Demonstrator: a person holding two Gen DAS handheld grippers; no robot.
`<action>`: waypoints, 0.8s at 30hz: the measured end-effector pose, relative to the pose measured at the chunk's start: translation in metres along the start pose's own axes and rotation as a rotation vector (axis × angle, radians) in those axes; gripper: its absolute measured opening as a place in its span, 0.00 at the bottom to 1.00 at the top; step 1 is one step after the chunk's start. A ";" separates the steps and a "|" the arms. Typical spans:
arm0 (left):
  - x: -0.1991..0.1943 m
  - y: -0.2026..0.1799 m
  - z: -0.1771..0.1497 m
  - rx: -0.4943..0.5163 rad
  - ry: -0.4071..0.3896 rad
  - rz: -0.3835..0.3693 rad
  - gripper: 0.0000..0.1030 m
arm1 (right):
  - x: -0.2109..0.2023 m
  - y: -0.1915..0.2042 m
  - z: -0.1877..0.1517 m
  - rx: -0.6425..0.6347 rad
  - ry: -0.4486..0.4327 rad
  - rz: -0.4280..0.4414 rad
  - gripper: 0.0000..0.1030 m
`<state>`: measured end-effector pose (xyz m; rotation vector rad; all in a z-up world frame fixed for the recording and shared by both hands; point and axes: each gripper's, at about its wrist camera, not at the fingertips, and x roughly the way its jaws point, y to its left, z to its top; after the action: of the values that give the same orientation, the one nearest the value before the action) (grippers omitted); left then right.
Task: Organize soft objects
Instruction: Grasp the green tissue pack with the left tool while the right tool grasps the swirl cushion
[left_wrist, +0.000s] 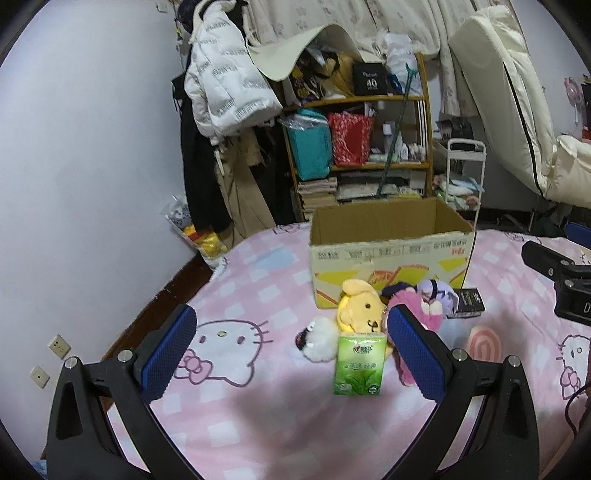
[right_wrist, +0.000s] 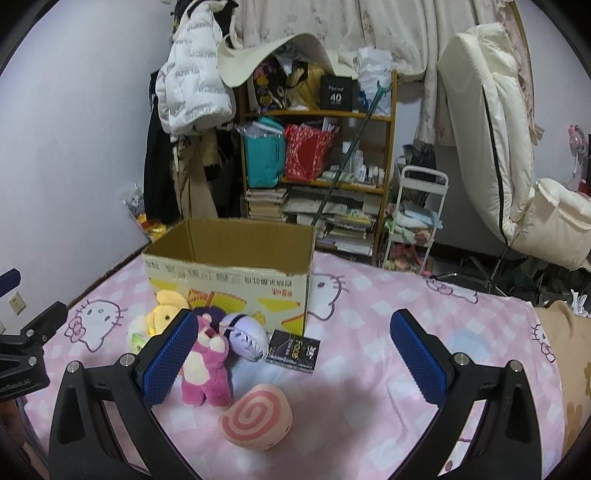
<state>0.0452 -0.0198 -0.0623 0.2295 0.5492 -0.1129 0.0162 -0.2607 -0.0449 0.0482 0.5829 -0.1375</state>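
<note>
Toys heaped ahead of both tongs, against the box (right_wrist: 229, 273), open-topped for dropping in. Left tongs (left_wrist: 291, 350) spread, empty, flanking the tissue pack (left_wrist: 357, 365). Right tongs (right_wrist: 293, 354) spread, empty, above the swirl cushion (right_wrist: 256, 415), pink bear (right_wrist: 207, 369) by left pad.

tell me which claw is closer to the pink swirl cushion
Right. The right claw hangs open just above the pink swirl cushion, which lies between its fingers. The left claw is off to the cushion's left, over the green tissue pack.
</note>
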 end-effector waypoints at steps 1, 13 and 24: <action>0.005 -0.003 -0.001 0.001 0.008 -0.005 0.99 | 0.004 0.002 -0.002 -0.002 0.011 0.000 1.00; 0.038 -0.020 -0.019 0.042 0.089 -0.040 0.99 | 0.037 0.016 -0.019 -0.023 0.105 0.028 1.00; 0.071 -0.028 -0.028 0.005 0.149 -0.084 0.99 | 0.055 0.015 -0.028 0.022 0.207 0.040 1.00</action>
<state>0.0865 -0.0427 -0.1279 0.2208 0.7074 -0.1794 0.0485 -0.2499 -0.0990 0.0963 0.7867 -0.1011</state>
